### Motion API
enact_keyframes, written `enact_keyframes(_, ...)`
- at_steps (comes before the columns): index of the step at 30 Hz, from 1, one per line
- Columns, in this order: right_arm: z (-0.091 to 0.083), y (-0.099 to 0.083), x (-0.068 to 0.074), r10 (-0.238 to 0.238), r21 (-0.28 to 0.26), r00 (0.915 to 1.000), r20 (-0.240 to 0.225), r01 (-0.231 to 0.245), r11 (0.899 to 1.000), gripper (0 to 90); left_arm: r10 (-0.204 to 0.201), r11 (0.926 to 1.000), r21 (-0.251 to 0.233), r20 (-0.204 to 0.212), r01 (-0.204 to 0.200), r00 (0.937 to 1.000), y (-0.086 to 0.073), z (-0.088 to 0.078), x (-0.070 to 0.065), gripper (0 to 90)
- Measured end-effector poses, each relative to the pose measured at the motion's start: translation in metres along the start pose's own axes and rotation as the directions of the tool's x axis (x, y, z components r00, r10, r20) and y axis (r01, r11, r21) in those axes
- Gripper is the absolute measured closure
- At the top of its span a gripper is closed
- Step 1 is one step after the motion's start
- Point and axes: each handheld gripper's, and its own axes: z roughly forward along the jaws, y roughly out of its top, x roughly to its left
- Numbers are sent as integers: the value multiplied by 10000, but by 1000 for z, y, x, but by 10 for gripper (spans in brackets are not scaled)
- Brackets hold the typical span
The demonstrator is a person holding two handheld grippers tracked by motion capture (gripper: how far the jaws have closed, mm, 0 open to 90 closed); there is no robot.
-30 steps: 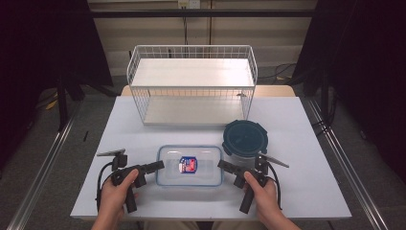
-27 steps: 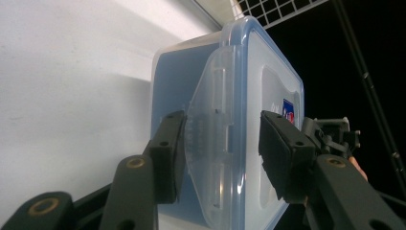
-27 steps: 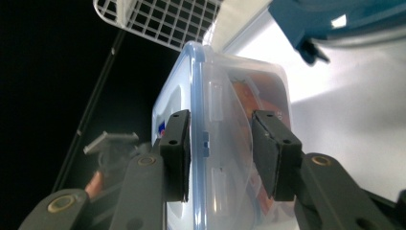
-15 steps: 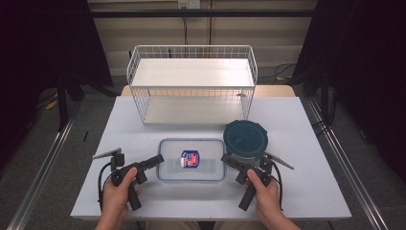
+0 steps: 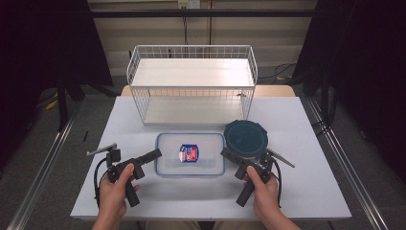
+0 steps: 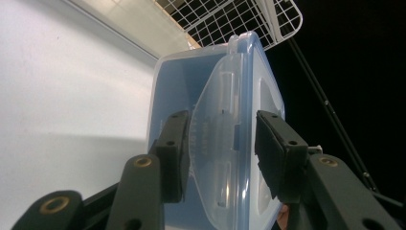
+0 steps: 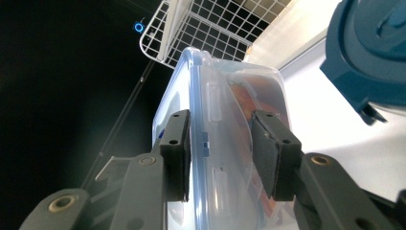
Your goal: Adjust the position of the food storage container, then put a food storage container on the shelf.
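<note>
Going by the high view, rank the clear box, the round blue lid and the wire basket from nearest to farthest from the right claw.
1. Clear box: its end sits between the right claw jaws.
2. Round blue lid: just behind the claw, slightly right.
3. Wire basket: farthest, at the table's back.

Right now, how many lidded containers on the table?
2. The clear box sits front centre, a claw at each end: left claw, right claw. The dark round tub stands just behind and right of it, near the basket.
</note>
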Motion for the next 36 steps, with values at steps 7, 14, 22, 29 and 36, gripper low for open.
enact_keyframes(7,7,17,18,-311,-436,9993,-226,301,9986,604,88,9990,-435,175,-80,9998,17,4,-17,571)
enact_keyframes(14,16,36,33,-569,-1028,9972,-491,517,9934,604,252,9968,-761,244,-233,9994,34,9,-34,571)
enact_keyframes(22,27,58,47,-662,-1480,9957,-646,561,9874,605,253,9934,-1124,329,-215,9991,53,17,-48,570)
enact_keyframes(29,33,75,57,-637,-2045,9944,-845,452,9778,605,426,9890,-1441,690,-323,9967,68,25,-60,578)
enact_keyframes(36,38,88,63,-701,-2350,9934,-911,469,9709,605,568,9855,-1643,788,-432,9953,81,32,-67,580)
